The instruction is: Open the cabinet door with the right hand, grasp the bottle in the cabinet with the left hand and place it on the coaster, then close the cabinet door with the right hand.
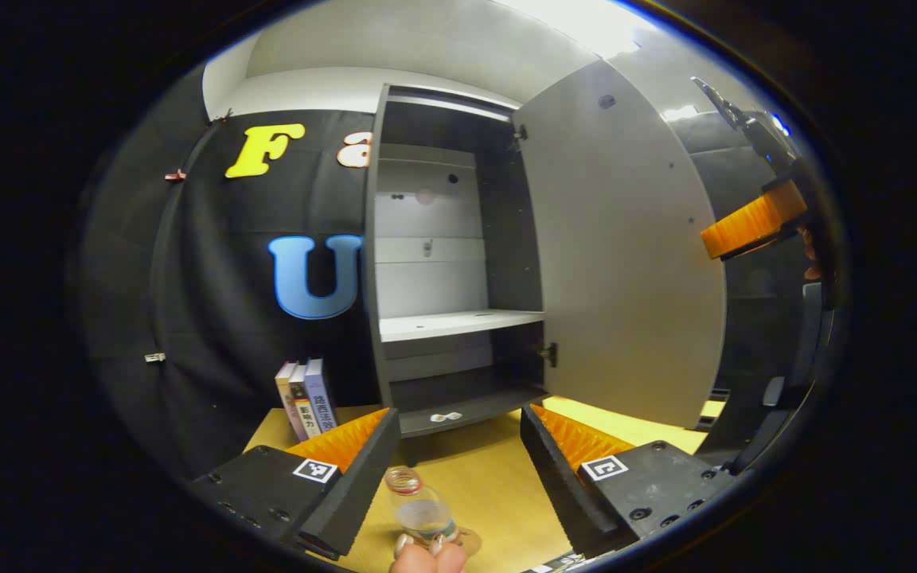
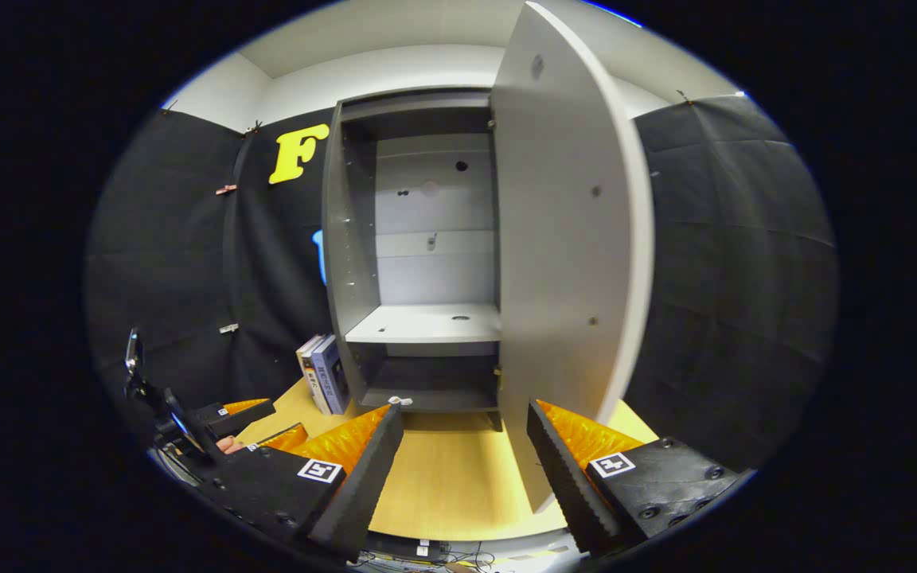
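Your right gripper [image 2: 465,461] hangs spread and empty, with the open cabinet door [image 2: 566,239] standing upright just ahead, its free edge toward the right finger.

One cabinet [image 1: 435,263] stands on the surface [image 1: 490,469], with one door [image 1: 618,255] swung open. Inside it there is one pale shelf [image 1: 458,324] and one dark bottom board [image 1: 466,398], and one small white item [image 1: 446,416] lies at that board's front edge. Three books [image 1: 306,398] stand upright beside the cabinet, touching each other. One clear bottle [image 1: 419,505] stands on the surface, with two fingertips [image 1: 427,549] of a person's hand at its base. Two tools are in sight: the left tool [image 1: 458,469] and the right tool [image 2: 465,469], each with two fingers spread apart.
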Available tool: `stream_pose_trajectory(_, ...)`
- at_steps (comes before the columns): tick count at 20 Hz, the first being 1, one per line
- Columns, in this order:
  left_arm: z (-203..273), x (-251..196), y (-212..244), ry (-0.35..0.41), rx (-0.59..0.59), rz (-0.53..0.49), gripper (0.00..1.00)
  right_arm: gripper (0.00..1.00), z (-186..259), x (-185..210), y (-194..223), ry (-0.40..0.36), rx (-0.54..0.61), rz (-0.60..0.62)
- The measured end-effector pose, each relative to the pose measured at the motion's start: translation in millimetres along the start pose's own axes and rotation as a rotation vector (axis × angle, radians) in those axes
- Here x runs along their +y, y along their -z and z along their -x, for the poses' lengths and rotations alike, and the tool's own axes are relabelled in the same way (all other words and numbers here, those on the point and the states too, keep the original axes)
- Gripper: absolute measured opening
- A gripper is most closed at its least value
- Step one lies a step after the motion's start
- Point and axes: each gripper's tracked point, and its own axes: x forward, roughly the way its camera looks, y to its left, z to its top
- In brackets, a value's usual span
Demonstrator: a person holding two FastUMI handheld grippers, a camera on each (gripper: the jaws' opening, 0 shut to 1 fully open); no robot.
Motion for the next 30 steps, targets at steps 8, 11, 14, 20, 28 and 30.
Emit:
stream_pose_trajectory(8,-8,-63,-58,0.095,-0.008,0.122,0.95,1.00,45,-108,-16,0.188,-0.062,0.055)
stream_pose_trajectory(11,-29,-90,-69,0.118,-0.008,0.170,0.95,0.97,28,-139,-32,0.159,-0.088,0.028)
stream_pose_trajectory(14,-51,-111,-85,0.101,-0.045,0.171,0.95,0.97,-3,-151,-41,0.080,-0.098,0.023)
stream_pose_trajectory(20,-75,-127,-91,0.004,-0.039,0.180,0.95,0.98,-42,-137,-42,-0.134,-0.088,0.032)
stream_pose_trajectory(28,-81,-113,-91,-0.080,-0.023,0.188,0.96,0.94,-49,-95,-36,-0.301,-0.042,0.033)
stream_pose_trajectory(30,-76,-107,-91,-0.075,-0.019,0.190,0.95,0.94,-48,-72,-36,-0.333,-0.040,0.026)
